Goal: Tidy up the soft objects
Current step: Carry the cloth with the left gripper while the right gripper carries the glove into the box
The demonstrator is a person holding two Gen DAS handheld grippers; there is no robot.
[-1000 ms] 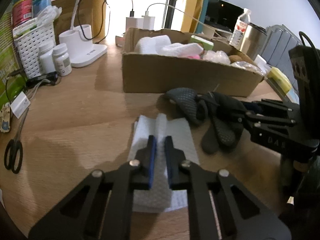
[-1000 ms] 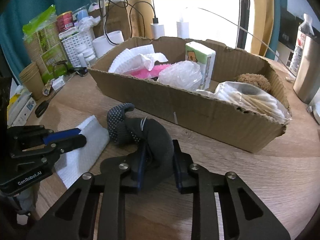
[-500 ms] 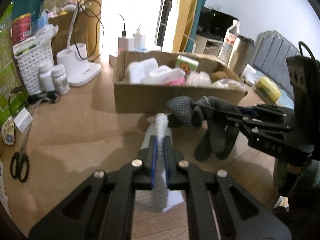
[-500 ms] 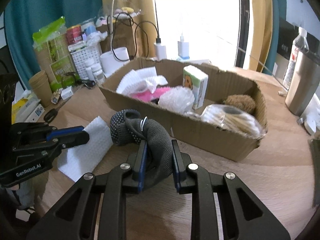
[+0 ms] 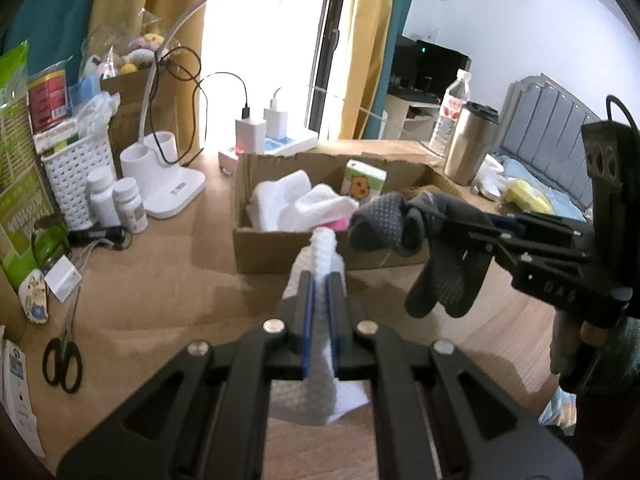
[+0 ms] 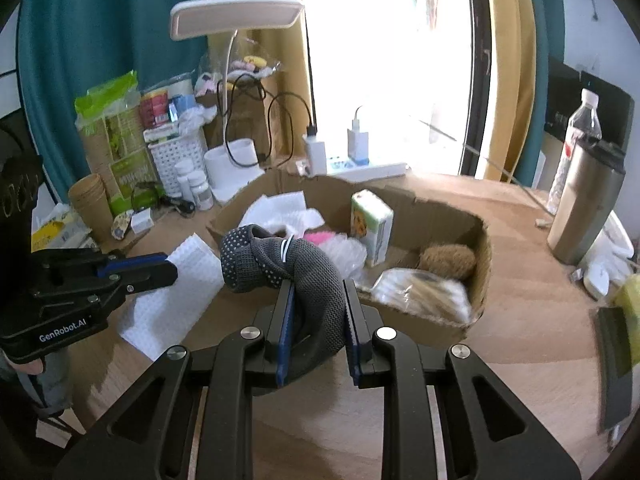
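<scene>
On the left gripper's (image 6: 152,270) side, seen from the right wrist, "GenRobot.AI" reads clearly (its own view hides that). Its jaws clench a white textured cloth (image 5: 320,280); the right gripper (image 6: 316,300) grasps a dark dotted glove (image 6: 280,264), both near the cardboard box (image 6: 440,320), whose carton's print is unreadable.

Cardboard box (image 6: 432,324) sits mid-tabletop (image 6: 520,360), with tissue pack (image 6: 370,226) inside. Lamp base (image 5: 168,192) and pill bottles (image 5: 120,204) stand left of it; tumbler (image 6: 586,204) stands right; scissors (image 5: 64,356) lie nearer left.
</scene>
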